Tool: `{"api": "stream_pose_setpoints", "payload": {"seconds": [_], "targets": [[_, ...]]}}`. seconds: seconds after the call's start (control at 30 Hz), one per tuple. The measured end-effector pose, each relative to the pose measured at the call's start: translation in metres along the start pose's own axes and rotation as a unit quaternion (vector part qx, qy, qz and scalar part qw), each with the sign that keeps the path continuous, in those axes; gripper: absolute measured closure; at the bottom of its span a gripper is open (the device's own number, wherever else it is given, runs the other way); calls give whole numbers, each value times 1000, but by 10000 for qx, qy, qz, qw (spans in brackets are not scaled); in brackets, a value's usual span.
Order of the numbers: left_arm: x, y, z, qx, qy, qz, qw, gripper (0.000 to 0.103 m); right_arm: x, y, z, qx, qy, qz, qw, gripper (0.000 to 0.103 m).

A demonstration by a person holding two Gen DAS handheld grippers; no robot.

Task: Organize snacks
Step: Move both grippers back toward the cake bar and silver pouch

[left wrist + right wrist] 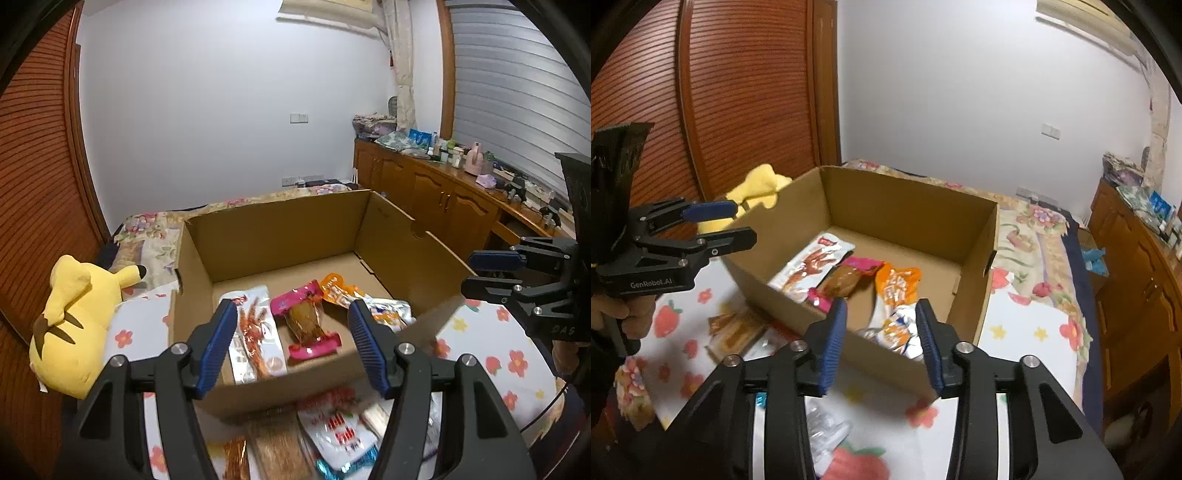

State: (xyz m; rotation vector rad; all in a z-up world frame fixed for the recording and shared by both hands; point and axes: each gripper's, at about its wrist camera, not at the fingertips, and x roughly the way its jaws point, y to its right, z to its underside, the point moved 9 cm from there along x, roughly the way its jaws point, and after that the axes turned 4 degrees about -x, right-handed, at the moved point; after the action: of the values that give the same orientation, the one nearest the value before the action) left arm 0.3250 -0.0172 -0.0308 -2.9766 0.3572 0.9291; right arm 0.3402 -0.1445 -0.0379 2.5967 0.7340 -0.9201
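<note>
Snack packets lie in the open cardboard box (280, 229) on the flowered bedsheet (1027, 325) — a white one (255, 332), a pink one (306, 321), an orange one (897, 284). More sit blurred just outside (332, 424), half hidden by the left gripper (291, 347). Both it and the right gripper (881, 339) hang above with fingers apart — holding nothing.

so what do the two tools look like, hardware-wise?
Both match: matte black angular frames with silver pivot screws and ribbed blue pads. The left tool carries white "GenRobot.AI" lettering on its body; the right tool shows faint embossed letters. Bare fingers grip the left handle.
</note>
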Motion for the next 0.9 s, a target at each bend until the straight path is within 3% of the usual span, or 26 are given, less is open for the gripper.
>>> {"api": "stream_pose_setpoints", "payload": {"seconds": [0.17,0.53,0.9], "targets": [[-29,-2,19,28,64,12,10000,36,-20,-15,15,158,73,38,9998,50],[-58,-10,72,-31,-93,-77,9999,35,-34,-41,59,276,-125,57,9995,49],[-31,-18,130,-145,-601,-70,9981,35,-1,-54,97,400,-506,-33,9979,39]]}}
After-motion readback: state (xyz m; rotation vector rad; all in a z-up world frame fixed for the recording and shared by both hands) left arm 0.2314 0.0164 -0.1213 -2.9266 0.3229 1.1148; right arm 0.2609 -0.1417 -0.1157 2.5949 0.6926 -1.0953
